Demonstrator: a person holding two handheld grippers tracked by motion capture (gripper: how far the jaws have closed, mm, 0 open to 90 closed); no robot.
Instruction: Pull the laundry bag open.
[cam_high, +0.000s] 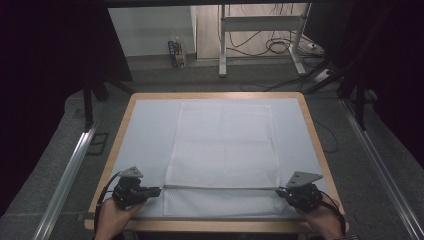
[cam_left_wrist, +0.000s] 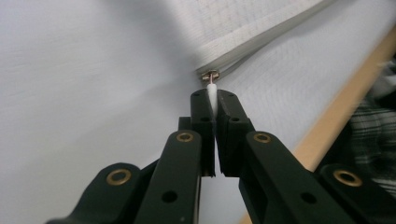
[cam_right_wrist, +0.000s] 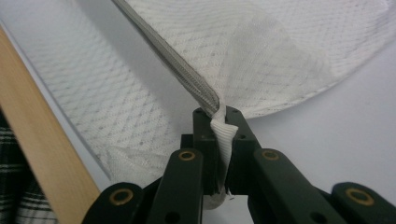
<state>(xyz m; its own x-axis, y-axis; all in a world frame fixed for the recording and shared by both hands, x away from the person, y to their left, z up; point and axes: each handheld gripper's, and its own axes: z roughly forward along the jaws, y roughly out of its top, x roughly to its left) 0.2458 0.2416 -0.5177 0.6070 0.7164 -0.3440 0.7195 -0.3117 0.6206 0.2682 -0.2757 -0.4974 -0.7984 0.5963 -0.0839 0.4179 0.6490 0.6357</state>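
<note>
A white mesh bag (cam_high: 222, 145) lies flat in the middle of the table, its zipper running along the near edge. My left gripper (cam_high: 159, 190) sits at the bag's near left corner. In the left gripper view my left gripper (cam_left_wrist: 213, 95) is shut on the white zipper tab (cam_left_wrist: 212, 89), just behind the metal slider (cam_left_wrist: 210, 74). My right gripper (cam_high: 278, 190) is at the near right corner. In the right gripper view my right gripper (cam_right_wrist: 217, 114) is shut on a bunched fold of mesh (cam_right_wrist: 224, 135) at the end of the grey zipper (cam_right_wrist: 173, 60).
A pale mat covers the table inside its wooden rim (cam_high: 215, 95). The rim's near edge (cam_left_wrist: 345, 105) lies close behind both grippers. Past the table stand desk legs (cam_high: 222, 45), floor cables (cam_high: 277, 45) and a small box (cam_high: 176, 53); metal rails (cam_high: 70, 170) run alongside.
</note>
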